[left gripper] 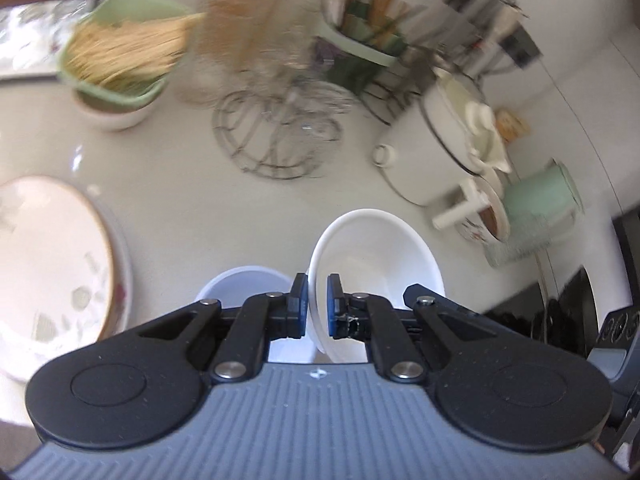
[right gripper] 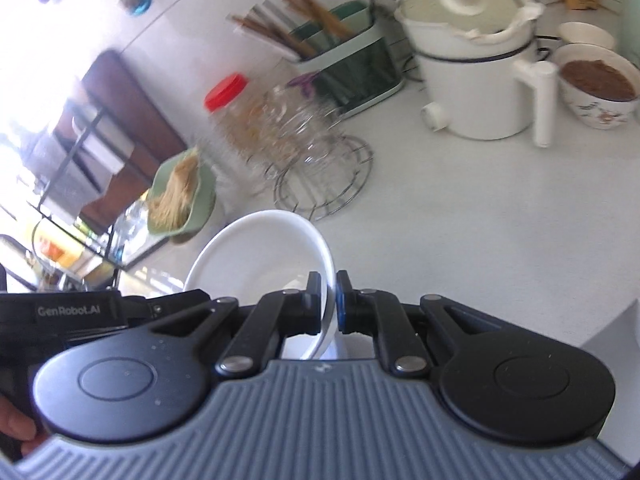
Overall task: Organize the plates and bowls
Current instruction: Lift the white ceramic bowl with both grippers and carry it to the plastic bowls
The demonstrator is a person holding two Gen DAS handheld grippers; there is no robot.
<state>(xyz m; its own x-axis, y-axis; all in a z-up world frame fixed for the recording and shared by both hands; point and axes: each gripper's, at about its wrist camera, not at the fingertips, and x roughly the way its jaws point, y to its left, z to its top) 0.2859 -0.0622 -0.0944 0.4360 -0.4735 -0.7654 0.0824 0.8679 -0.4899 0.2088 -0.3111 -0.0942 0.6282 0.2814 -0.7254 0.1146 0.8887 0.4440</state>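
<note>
In the left wrist view my left gripper [left gripper: 317, 286] is shut on the left rim of a white bowl [left gripper: 376, 248], which is tilted above the pale counter. A second white bowl [left gripper: 244, 284] sits just below and to the left of the fingers. A large gold-rimmed floral plate [left gripper: 48, 256] lies at the left edge. In the right wrist view my right gripper [right gripper: 328, 284] is shut on the right rim of a tilted white bowl [right gripper: 256, 248]. I cannot tell whether both grippers hold the same bowl. The other gripper's black body [right gripper: 80, 312] shows at the left.
At the back stand a green bowl of noodles [left gripper: 116, 56], a red-lidded jar [left gripper: 240, 32], a wire trivet [left gripper: 276, 136], a chopstick holder [right gripper: 344, 64] and a white lidded pot [right gripper: 472, 80]. A bowl with brown contents [right gripper: 598, 80] and a mint mug [left gripper: 540, 200] stand beside the pot. A black stove [left gripper: 560, 312] lies to the right.
</note>
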